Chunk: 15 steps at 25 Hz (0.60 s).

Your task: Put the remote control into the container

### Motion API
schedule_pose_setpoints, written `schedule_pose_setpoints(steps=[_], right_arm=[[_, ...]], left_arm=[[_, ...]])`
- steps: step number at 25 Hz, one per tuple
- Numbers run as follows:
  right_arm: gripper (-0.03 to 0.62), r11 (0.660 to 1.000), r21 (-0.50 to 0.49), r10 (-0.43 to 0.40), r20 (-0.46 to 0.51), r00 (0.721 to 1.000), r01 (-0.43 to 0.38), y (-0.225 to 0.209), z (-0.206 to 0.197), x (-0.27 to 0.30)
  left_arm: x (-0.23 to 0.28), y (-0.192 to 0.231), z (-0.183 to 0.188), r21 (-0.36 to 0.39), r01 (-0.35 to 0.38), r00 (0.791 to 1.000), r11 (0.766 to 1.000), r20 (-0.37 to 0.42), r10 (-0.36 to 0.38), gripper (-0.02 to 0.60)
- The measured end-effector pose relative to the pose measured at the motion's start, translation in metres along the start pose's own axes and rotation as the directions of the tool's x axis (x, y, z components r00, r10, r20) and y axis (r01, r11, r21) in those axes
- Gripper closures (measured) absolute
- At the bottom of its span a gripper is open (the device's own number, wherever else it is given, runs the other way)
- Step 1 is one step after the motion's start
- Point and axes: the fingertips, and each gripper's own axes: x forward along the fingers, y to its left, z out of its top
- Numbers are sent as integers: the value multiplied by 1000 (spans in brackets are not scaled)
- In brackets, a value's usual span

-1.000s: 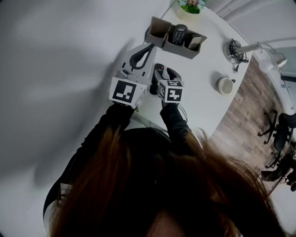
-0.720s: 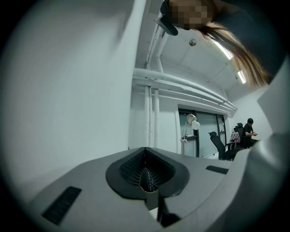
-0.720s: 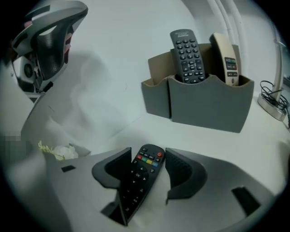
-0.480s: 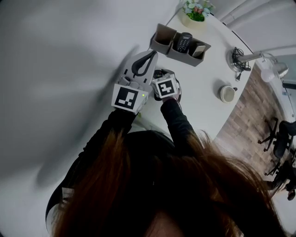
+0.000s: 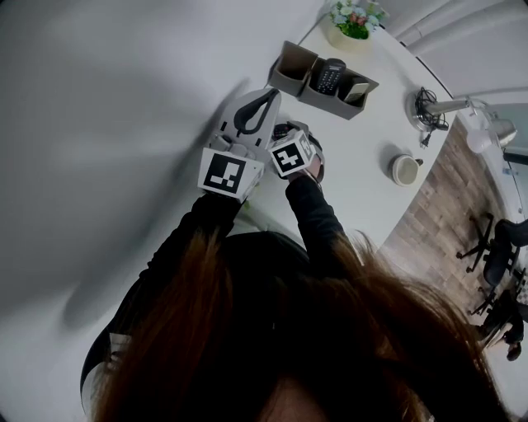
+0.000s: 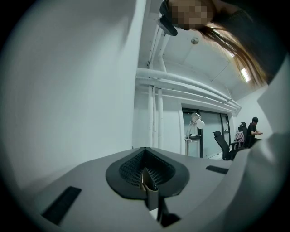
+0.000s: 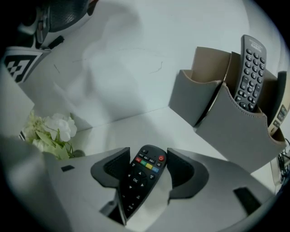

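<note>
A black remote control [image 7: 140, 176] with coloured buttons lies on the white table [image 5: 363, 140], slanted between the two pads of my right gripper [image 7: 148, 153]. Its jaws are opening and the pads stand either side of the remote, with a gap at the right pad. In the head view this gripper [image 5: 289, 133] points down at the table, short of the grey three-pocket container [image 5: 293, 72]. A second remote [image 7: 249, 72] stands upright in the container's [image 7: 226, 122] middle pocket. My left gripper [image 5: 266, 95] is raised beside the right one, shut and empty [image 6: 145, 152].
A pot of white flowers [image 5: 353, 21] stands behind the container and shows at left in the right gripper view [image 7: 52, 131]. A beige item [image 5: 355, 91] fills the right pocket. A cup [image 5: 404, 169] and a desk lamp [image 5: 441, 105] stand at the right.
Both grippers moved a little toward the container. The right gripper tipped downward, and its marker cube now covers most of the remote in the head view.
</note>
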Motion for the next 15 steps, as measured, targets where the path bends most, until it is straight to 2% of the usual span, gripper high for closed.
schedule_pose_setpoints(steps=[4, 9, 11, 15], right_arm=[[356, 998, -31, 60, -21, 998, -61, 1, -3, 2], [359, 968, -195, 169, 42, 985, -157, 9, 2, -6], [376, 968, -194, 179, 87, 980, -160, 4, 3, -13], [385, 985, -90, 166, 212, 963, -150, -14, 8, -28]], left_arm=[[0, 0, 0, 1, -6, 1000, 1000, 2, 6, 572], [1, 1, 1, -2, -11, 1000, 1000, 0, 11, 572], [2, 2, 2, 2, -14, 1000, 1000, 1, 14, 572], [3, 6, -1, 0, -26, 1000, 1000, 1, 26, 572]])
